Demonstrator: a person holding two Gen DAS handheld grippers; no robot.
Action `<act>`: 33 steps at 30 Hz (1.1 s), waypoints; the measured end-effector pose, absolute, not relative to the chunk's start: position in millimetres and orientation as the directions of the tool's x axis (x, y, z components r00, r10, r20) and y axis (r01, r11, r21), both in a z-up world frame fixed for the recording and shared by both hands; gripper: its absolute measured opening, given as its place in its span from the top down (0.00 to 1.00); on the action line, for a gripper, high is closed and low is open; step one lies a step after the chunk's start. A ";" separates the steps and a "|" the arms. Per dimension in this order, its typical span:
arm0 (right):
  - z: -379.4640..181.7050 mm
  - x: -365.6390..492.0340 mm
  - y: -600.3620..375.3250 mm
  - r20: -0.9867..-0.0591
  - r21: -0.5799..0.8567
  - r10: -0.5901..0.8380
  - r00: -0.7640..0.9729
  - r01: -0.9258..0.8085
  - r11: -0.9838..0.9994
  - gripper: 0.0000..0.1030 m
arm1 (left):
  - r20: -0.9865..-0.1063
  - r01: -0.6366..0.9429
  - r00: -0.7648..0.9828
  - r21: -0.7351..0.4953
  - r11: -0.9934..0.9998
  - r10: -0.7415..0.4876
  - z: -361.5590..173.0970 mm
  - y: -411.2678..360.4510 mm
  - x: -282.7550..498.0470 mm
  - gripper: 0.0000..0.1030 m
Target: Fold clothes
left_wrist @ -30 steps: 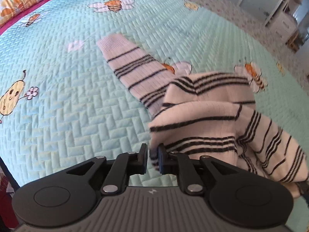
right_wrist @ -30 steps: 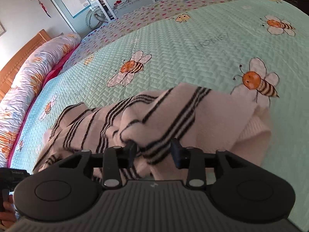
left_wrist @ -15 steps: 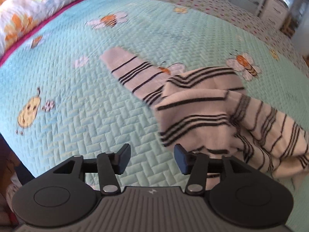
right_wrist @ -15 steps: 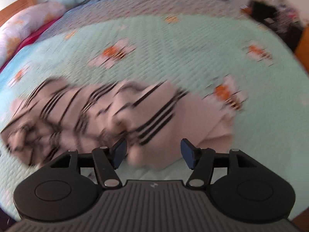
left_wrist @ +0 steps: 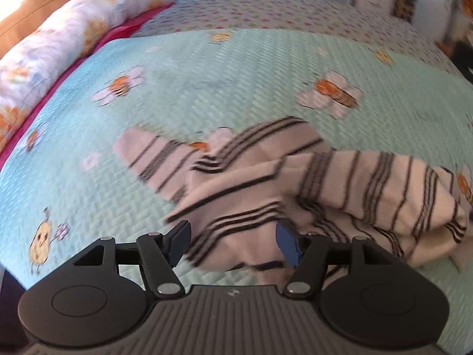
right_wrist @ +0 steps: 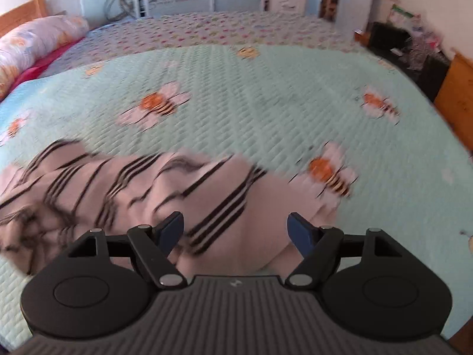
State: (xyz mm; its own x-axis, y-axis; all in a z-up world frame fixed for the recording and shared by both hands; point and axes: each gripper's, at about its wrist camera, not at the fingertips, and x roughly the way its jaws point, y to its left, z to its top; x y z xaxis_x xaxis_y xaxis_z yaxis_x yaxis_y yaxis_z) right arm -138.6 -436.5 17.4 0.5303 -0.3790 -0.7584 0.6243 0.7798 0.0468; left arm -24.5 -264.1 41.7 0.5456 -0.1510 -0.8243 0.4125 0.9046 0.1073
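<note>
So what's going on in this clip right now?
A person is folding clothes with two handheld grippers on a bed covered by a mint-green bee-print quilt. A pink sweater with black stripes lies rumpled on it, one sleeve stretched out flat. The left gripper and the right gripper are both open just above the sweater, holding nothing. The fold looks unfinished.

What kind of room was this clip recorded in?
A bedroom, most likely: the striped pink garment lies on a mint quilted bedspread with bees, beside a long floral pillow and a wooden headboard.
</note>
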 end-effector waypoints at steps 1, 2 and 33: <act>18.3 -138.9 -443.1 -0.760 0.070 -0.373 0.532 0.637 0.767 0.25 | -0.824 0.419 0.547 0.115 0.901 -0.149 41.2 -270.9 -23.7 0.36; 19.2 -139.1 -449.6 -0.762 0.092 -0.367 0.534 0.650 0.755 0.25 | -0.822 0.422 0.549 0.120 0.899 -0.149 40.8 -275.2 -23.2 0.36; -33.1 -127.9 -467.7 -0.758 0.457 -0.072 0.648 0.607 0.649 0.25 | -0.792 0.647 0.404 -0.107 0.755 -0.459 0.0 -291.2 139.9 0.36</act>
